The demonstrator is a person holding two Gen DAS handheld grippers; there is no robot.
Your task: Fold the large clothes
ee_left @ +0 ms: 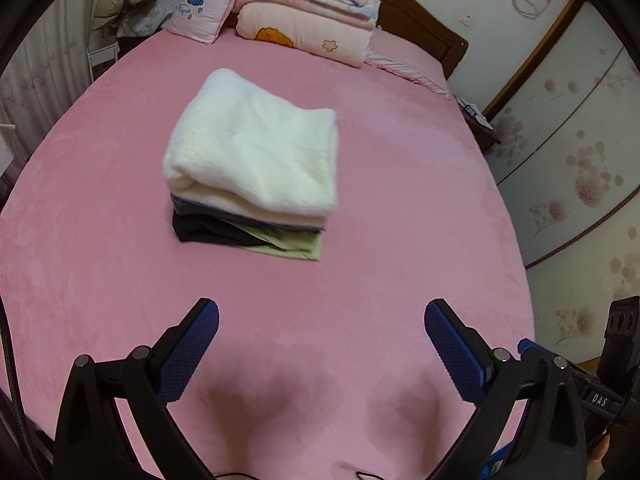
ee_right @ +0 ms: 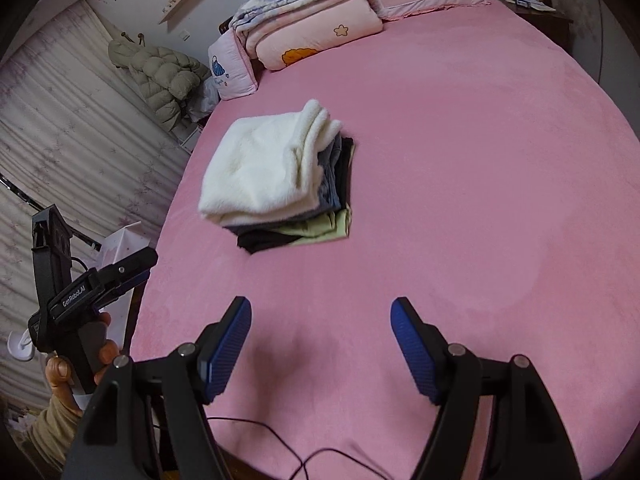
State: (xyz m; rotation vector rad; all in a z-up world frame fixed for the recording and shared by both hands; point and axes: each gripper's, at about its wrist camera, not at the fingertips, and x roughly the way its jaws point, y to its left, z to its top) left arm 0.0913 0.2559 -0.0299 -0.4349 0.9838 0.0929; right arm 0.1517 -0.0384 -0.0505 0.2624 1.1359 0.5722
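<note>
A stack of folded clothes (ee_left: 256,168) lies on the pink bed (ee_left: 400,208). A fluffy white garment (ee_left: 256,148) is on top, with grey, black and light green pieces under it. The stack also shows in the right wrist view (ee_right: 276,176). My left gripper (ee_left: 322,316) is open and empty, held above the bed well short of the stack. My right gripper (ee_right: 322,316) is open and empty, also short of the stack. The left gripper, held in a hand, shows at the left in the right wrist view (ee_right: 80,300).
Folded pink quilts (ee_left: 308,16) and a pink pillow (ee_left: 200,8) lie at the head of the bed. A wooden headboard (ee_left: 424,28), a wardrobe (ee_left: 580,140) and curtains (ee_right: 72,152) surround the bed. A black cable (ee_right: 304,456) lies at the bed's near edge.
</note>
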